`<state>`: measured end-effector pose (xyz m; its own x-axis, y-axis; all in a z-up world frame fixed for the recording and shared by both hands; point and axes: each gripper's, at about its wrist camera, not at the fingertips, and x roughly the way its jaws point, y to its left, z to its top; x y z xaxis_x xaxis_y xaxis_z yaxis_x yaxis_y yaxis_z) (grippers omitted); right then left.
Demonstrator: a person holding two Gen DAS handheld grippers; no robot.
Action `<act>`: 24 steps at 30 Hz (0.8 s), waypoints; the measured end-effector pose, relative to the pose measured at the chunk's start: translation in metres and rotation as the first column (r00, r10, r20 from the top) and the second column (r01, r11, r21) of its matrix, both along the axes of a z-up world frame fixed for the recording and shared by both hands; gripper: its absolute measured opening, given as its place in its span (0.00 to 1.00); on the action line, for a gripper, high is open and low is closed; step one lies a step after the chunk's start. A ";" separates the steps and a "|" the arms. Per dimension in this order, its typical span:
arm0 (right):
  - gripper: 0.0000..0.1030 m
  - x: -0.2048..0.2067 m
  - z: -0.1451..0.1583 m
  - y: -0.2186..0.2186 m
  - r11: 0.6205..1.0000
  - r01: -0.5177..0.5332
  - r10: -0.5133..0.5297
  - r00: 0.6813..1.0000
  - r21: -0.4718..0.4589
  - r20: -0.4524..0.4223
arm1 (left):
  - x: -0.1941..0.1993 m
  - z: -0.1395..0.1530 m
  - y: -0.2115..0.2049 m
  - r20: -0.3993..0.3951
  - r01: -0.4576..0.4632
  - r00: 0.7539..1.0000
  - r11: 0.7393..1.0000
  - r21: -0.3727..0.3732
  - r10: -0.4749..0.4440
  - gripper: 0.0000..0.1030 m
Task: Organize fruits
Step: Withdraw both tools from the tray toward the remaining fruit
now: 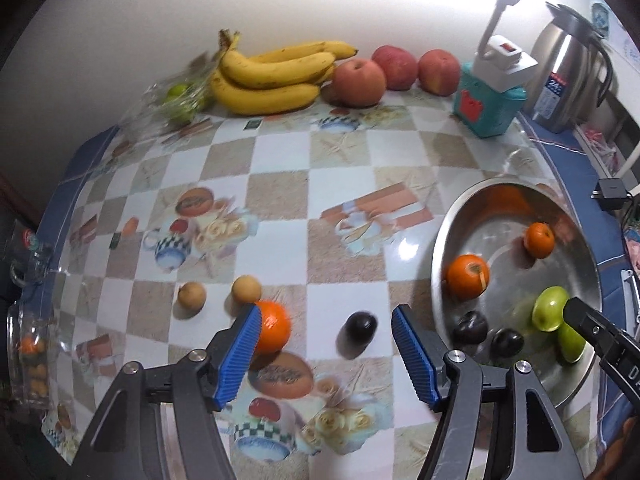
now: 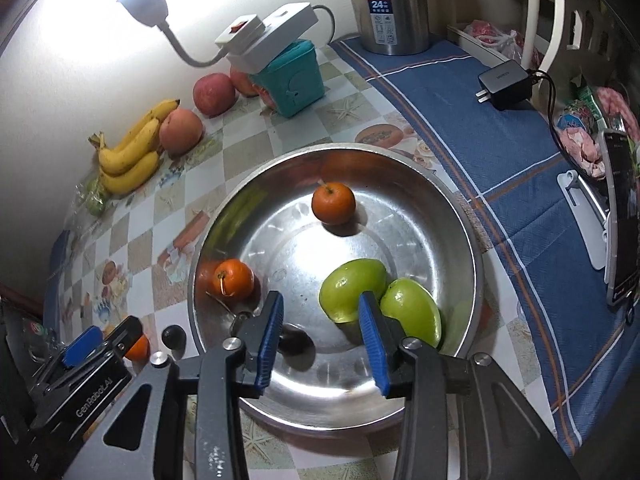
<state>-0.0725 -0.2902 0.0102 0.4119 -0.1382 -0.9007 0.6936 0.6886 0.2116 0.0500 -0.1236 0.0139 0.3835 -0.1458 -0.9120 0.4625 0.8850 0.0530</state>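
My left gripper [image 1: 326,320] hangs open over the checked tablecloth. A dark plum [image 1: 358,328] lies on the cloth between its blue pads, untouched, and an orange [image 1: 272,332] sits just behind the left pad. Two small brown fruits [image 1: 192,296] lie further left. The steel bowl [image 2: 476,252] holds two oranges [image 2: 333,204], two green fruits [image 2: 352,290] and dark plums [image 2: 294,340]. My right gripper [image 2: 320,312] is open above the bowl's near side, one plum beneath its gap and nothing pressed by the pads.
Along the back wall lie bananas [image 1: 272,76], three apples [image 1: 360,80], a bag of green fruit [image 1: 180,96], a teal box [image 1: 488,108] bearing a power strip and lamp, and a steel flask [image 2: 388,4]. A charger [image 2: 504,84] and a phone on a stand [image 2: 620,216] sit on the blue cloth.
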 end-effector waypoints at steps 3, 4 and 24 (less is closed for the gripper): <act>0.64 0.002 -0.002 0.003 1.000 -0.015 0.015 1.000 -0.006 -0.006 | 0.000 -0.004 0.006 -0.009 -0.028 1.000 0.999 0.038 0.028 0.70; 0.64 0.003 -0.002 0.004 1.000 -0.023 0.023 1.000 -0.011 -0.011 | -0.001 -0.007 0.008 -0.013 -0.038 0.999 0.998 0.056 0.039 0.74; 0.83 0.016 -0.018 0.018 0.995 -0.089 0.086 0.993 -0.035 -0.078 | 0.007 -0.021 0.038 -0.060 -0.175 0.982 0.982 0.067 0.179 1.00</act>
<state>-0.0567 -0.2719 -0.0083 0.3541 -0.1394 -0.9248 0.6436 0.7538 0.1328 0.0569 -0.0856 -0.0069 0.3371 -0.0243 -0.9412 0.3035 0.9491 0.0842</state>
